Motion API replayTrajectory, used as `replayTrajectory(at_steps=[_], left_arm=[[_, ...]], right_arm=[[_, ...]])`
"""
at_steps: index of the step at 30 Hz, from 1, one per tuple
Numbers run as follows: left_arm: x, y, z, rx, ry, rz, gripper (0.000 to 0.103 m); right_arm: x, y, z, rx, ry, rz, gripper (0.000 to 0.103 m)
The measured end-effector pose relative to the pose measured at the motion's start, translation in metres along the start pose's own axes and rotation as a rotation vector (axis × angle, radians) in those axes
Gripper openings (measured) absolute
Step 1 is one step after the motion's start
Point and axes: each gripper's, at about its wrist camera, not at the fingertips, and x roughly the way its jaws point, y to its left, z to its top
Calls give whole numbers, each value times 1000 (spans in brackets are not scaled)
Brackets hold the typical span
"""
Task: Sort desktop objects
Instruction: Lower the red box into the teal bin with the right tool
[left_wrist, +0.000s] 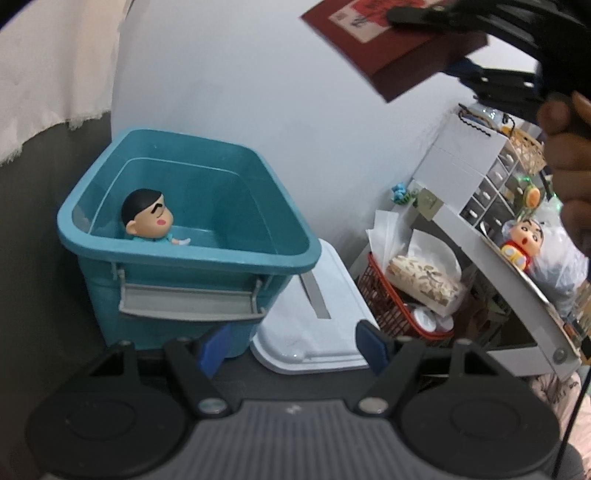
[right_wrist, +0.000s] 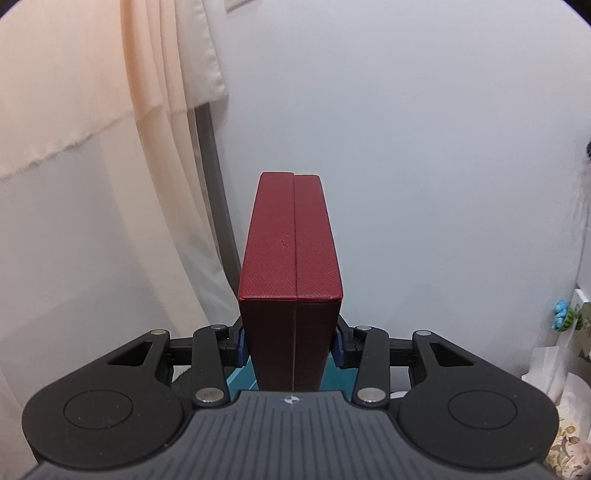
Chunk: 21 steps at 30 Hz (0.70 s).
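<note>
My right gripper (right_wrist: 290, 347) is shut on a dark red box (right_wrist: 290, 251), held on edge so that it sticks out ahead between the blue pads. In the left wrist view the same red box (left_wrist: 373, 62) hangs high at the upper right, above and to the right of a teal plastic bin (left_wrist: 184, 236). The right gripper (left_wrist: 436, 33) clamps its near end, with a hand behind it. A cartoon boy figurine (left_wrist: 147, 218) lies inside the bin. My left gripper (left_wrist: 291, 347) stands open and holds nothing, low in front of the bin.
A white lid (left_wrist: 314, 321) lies right of the bin. Beyond it stands a red wire basket (left_wrist: 391, 299) with packets. A white shelf (left_wrist: 476, 229) at the right carries another cartoon figurine (left_wrist: 521, 240) and small drawers. A curtain (right_wrist: 92, 147) hangs on the left.
</note>
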Motion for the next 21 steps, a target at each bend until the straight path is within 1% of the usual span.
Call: replayTrajectory(at_steps=[4,7,11,13,15,21], left_arm=[[3,3,-1,-7,12,-7,77],[7,4,-3,-6,28,-6,77],[11,8,-4,-12,37,-4,77],[13,9,-5,-14,28,4,77],[18,12,-7,-20,40,18,77],[22,11,-8,-25,54,10,77]], right_arm=[[23,1,-11,4,63,13,44],[45,3,-24,3,143,21,44],[67,4,-39,-10,240,5,44],[73,5,-44,-20,266,-3,44],[78,6,-48,-32,289,-8,44],[83,7,-53,-41,312,-20,44]])
